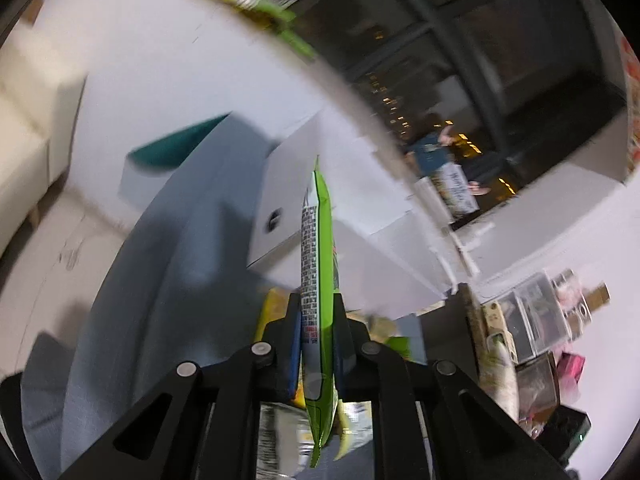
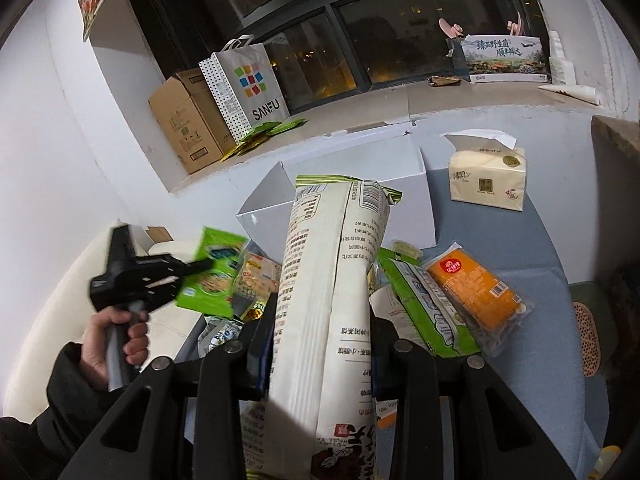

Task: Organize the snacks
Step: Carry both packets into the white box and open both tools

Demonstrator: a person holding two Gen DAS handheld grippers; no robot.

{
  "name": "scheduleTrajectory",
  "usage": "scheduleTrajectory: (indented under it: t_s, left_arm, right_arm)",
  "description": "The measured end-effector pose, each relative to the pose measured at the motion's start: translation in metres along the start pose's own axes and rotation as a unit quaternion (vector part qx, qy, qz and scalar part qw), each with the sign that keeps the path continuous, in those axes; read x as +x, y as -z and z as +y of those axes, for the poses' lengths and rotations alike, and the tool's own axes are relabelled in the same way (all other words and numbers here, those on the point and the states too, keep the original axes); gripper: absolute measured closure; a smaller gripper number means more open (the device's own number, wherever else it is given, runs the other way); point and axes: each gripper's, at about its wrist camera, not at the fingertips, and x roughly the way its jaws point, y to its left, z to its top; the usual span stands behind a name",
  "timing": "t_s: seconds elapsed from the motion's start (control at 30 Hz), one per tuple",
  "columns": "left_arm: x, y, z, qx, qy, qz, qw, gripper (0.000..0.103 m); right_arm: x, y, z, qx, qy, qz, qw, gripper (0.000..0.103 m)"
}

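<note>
My left gripper (image 1: 318, 312) is shut on a flat green snack packet (image 1: 320, 240), held edge-on above the table; it also shows in the right wrist view (image 2: 212, 272), left of the pile. My right gripper (image 2: 322, 316) is shut on a tall white snack bag (image 2: 332, 264) with printed text, held upright. An open white cardboard box (image 2: 416, 184) stands behind it on the blue-grey table (image 2: 520, 360). Loose snacks lie beside the bag: an orange packet (image 2: 476, 292), a green-and-white packet (image 2: 420, 300) and several small ones at the left.
A tissue pack (image 2: 486, 174) sits at the table's back right. On the window sill are a brown carton (image 2: 184, 128), a SANFU paper bag (image 2: 248, 84) and green sachets (image 2: 272, 128). A white sofa (image 2: 60, 300) lies to the left. Clear plastic boxes (image 1: 540, 312) show in the left wrist view.
</note>
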Motion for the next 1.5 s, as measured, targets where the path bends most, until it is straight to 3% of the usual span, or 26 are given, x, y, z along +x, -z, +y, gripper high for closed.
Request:
scheduleTrajectory:
  t_s: [0.17, 0.37, 0.57, 0.77, 0.8, 0.83, 0.87, 0.9, 0.93, 0.97, 1.0, 1.17, 1.3, 1.4, 1.5]
  left_arm:
    - [-0.013, -0.020, -0.047, 0.061, 0.031, -0.026, 0.9973, 0.089]
    - [0.020, -0.075, -0.097, 0.110, 0.039, -0.029, 0.9927, 0.089]
    - [0.083, -0.123, -0.114, 0.140, -0.027, 0.001, 0.9898, 0.089]
    - [0.129, -0.133, -0.105, 0.148, -0.086, 0.026, 0.9850, 0.088]
    - [0.137, -0.135, -0.104, 0.146, -0.103, 0.033, 0.9834, 0.078]
    - [0.145, -0.136, -0.101, 0.147, -0.127, 0.036, 0.9803, 0.048]
    - [0.150, -0.136, -0.097, 0.149, -0.143, 0.041, 0.9776, 0.029]
    - [0.150, -0.136, -0.094, 0.147, -0.146, 0.038, 0.9776, 0.003]
    - [0.146, -0.135, -0.090, 0.146, -0.150, 0.030, 0.9773, 0.000]
    - [0.144, -0.134, -0.088, 0.149, -0.154, 0.029, 0.9763, 0.000]
    - [0.143, -0.132, -0.088, 0.152, -0.156, 0.029, 0.9756, 0.000]
    - [0.121, -0.126, -0.095, 0.175, -0.160, 0.020, 0.9713, 0.000]
    - [0.084, -0.114, -0.113, 0.219, -0.139, -0.032, 0.9652, 0.000]
    - [0.054, -0.099, -0.125, 0.253, -0.122, -0.060, 0.9578, 0.000]
    - [0.024, -0.079, -0.134, 0.280, -0.106, -0.098, 0.9489, 0.000]
  right_arm:
    - [0.006, -0.018, 0.001, -0.013, 0.008, -0.009, 1.000, 0.066]
    - [0.032, -0.084, 0.004, -0.048, 0.031, -0.032, 0.998, 0.066]
    - [0.114, -0.157, -0.010, -0.046, 0.075, 0.003, 0.996, 0.066]
    - [0.188, -0.204, -0.031, -0.065, 0.118, 0.070, 0.988, 0.065]
    - [0.195, -0.208, -0.033, -0.070, 0.121, 0.072, 0.988, 0.065]
    - [0.201, -0.212, -0.035, -0.072, 0.122, 0.071, 0.987, 0.065]
    - [0.207, -0.214, -0.037, -0.073, 0.121, 0.073, 0.987, 0.064]
    - [0.215, -0.215, -0.040, -0.073, 0.124, 0.082, 0.986, 0.052]
    - [0.219, -0.215, -0.043, -0.073, 0.131, 0.092, 0.984, 0.037]
    - [0.223, -0.214, -0.046, -0.073, 0.142, 0.098, 0.982, 0.010]
    - [0.223, -0.212, -0.048, -0.077, 0.158, 0.095, 0.980, 0.000]
    - [0.204, -0.204, -0.050, -0.073, 0.171, 0.072, 0.980, 0.000]
    - [0.167, -0.206, -0.050, -0.033, 0.117, 0.043, 0.992, 0.000]
    - [0.134, -0.204, -0.040, -0.037, 0.076, 0.006, 0.996, 0.000]
    - [0.108, -0.194, -0.027, -0.048, 0.064, -0.011, 0.997, 0.000]
